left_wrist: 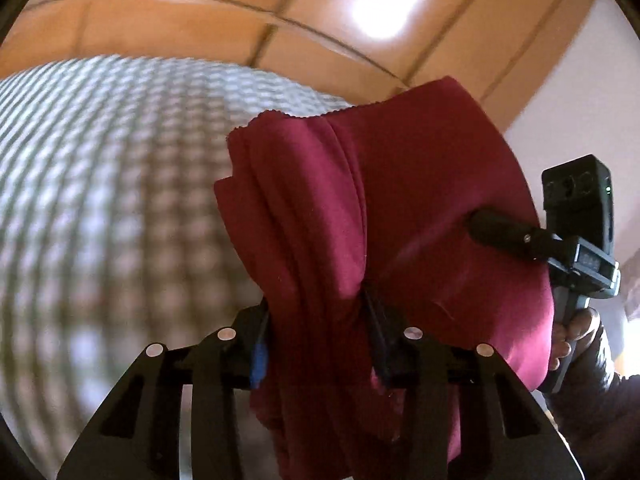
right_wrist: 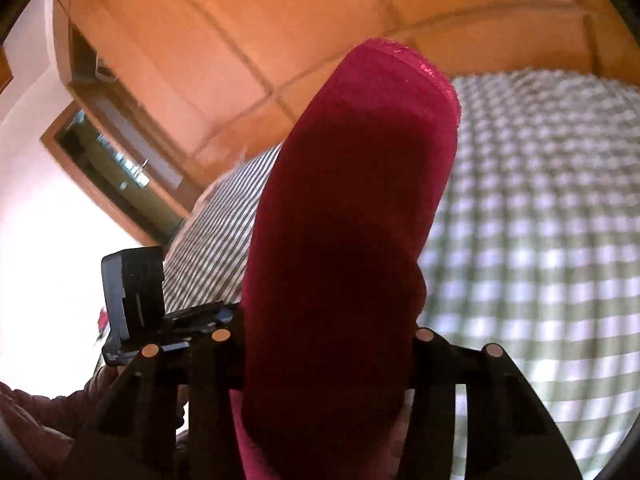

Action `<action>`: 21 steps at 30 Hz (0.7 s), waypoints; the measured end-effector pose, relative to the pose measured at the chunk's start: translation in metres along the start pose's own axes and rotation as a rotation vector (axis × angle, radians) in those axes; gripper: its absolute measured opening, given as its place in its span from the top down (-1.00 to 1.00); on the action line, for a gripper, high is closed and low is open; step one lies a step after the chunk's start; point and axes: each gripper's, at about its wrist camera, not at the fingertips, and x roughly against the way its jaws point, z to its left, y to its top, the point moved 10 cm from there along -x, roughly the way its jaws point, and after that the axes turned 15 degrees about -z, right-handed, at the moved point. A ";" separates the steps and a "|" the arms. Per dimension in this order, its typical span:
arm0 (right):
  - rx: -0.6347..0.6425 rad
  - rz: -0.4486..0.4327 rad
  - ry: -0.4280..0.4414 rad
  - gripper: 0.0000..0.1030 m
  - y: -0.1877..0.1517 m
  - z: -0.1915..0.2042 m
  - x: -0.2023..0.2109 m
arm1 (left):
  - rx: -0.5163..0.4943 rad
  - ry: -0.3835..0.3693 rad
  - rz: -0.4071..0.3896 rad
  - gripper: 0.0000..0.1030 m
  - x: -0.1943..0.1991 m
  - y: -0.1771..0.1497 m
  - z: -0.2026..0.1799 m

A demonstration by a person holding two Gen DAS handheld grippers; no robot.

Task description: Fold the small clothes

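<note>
A dark red small garment (left_wrist: 360, 208) hangs bunched between my two grippers, lifted above the checked cloth. My left gripper (left_wrist: 316, 312) is shut on one bunched part of it; the fabric hides the fingertips. In the left wrist view the right gripper (left_wrist: 492, 228) comes in from the right, with one black finger (left_wrist: 500, 232) pressed on the fabric. In the right wrist view the red garment (right_wrist: 352, 208) drapes over my right gripper (right_wrist: 328, 320), which is shut on it, fingertips hidden. The left gripper's body (right_wrist: 136, 300) shows at the left there.
A green-and-white checked cloth (left_wrist: 120, 200) covers the surface below, also in the right wrist view (right_wrist: 540, 220). Beyond its edge is an orange tiled floor (left_wrist: 240, 12). A wood-framed opening (right_wrist: 112, 168) and white wall are at the left of the right wrist view.
</note>
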 end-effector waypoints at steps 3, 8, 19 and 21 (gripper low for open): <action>-0.034 -0.073 -0.083 0.11 0.027 -0.046 0.033 | -0.057 -0.053 0.019 0.23 -0.046 0.019 -0.039; -0.099 -0.123 -0.258 0.09 0.046 -0.132 0.062 | -0.151 -0.044 0.091 0.30 -0.130 0.031 -0.088; -0.112 -0.241 -0.562 -0.26 0.054 -0.190 0.130 | -0.465 0.164 0.043 0.24 -0.162 0.018 -0.109; -0.141 -0.291 -0.517 -0.09 0.075 -0.169 0.127 | -0.478 0.183 0.014 0.24 -0.154 0.020 -0.106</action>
